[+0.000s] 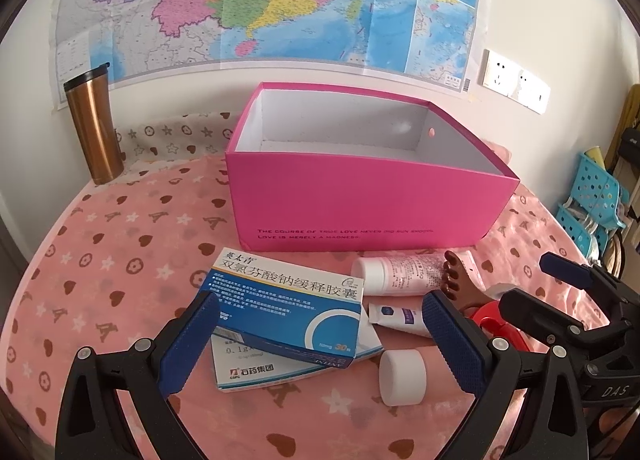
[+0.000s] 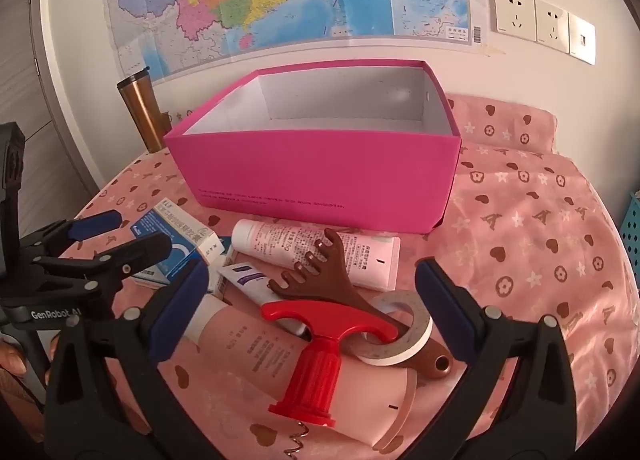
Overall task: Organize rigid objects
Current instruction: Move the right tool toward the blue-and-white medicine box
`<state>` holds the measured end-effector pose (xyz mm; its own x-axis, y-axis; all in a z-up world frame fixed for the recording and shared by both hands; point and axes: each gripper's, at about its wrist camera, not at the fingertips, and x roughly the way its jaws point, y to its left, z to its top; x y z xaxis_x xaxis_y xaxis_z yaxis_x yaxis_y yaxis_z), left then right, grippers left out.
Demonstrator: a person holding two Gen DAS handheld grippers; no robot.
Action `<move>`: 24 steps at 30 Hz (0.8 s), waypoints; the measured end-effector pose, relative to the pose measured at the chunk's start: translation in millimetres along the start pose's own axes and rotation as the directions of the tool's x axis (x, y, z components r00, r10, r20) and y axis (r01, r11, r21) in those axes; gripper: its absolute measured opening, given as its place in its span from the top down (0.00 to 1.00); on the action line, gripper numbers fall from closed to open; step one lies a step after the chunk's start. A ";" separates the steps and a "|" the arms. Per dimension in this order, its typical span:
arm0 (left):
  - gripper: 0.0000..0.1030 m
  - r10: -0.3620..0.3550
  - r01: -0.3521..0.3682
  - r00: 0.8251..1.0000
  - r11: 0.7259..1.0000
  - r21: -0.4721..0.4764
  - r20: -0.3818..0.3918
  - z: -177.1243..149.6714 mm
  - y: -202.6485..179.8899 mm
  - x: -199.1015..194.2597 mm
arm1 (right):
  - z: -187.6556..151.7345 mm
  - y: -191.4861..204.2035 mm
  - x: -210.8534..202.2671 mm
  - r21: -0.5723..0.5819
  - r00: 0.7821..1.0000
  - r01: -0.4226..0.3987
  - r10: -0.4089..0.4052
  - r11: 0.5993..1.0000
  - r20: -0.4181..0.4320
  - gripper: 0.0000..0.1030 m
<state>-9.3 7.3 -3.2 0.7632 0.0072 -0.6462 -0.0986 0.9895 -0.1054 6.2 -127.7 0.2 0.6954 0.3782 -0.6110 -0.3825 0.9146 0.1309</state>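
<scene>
Broadly, by size:
Map: hung on the white wall behind everything.
Tablecloth: pink, printed with hearts and stars, spread under all the items.
Pink box: open-topped, white inside, nothing seen on the visible part of its floor; set at the back of the cloth, with the clutter lying in front of it.
Copper tumbler: stood upright by the wall, left of the pink box.
Left gripper: fingers spread wide, nothing held; poised over the medicine boxes.
Right gripper: fingers spread wide, nothing held; poised over the red corkscrew and tape.
Medicine boxes: two, stacked crookedly, the blue and white one on top.
Large pink tube: laid nearest the right gripper, under the corkscrew.
Pink tube: laid flat just in front of the pink box, white cap to the left.
Brown scratcher: claw end rested on the pink tube, handle passed through the tape roll.
Red corkscrew: laid across the large pink tube.
Small white tube: tucked between the medicine boxes and the scratcher.
White cap: seen apart, near the medicine boxes.
</scene>
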 end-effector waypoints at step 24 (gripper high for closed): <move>0.15 0.011 -0.011 1.000 0.999 -0.047 -0.014 -2.4 60.5 6.4 | 3.6 28.5 18.5 -0.107 0.991 -0.118 0.110 0.987 -0.076 0.10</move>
<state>-11.9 66.8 -15.5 0.7534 0.0159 -0.6574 -0.1375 0.9814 -0.1338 10.3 -94.1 -4.6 0.6011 0.4647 -0.6501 -0.5248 0.8431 0.1175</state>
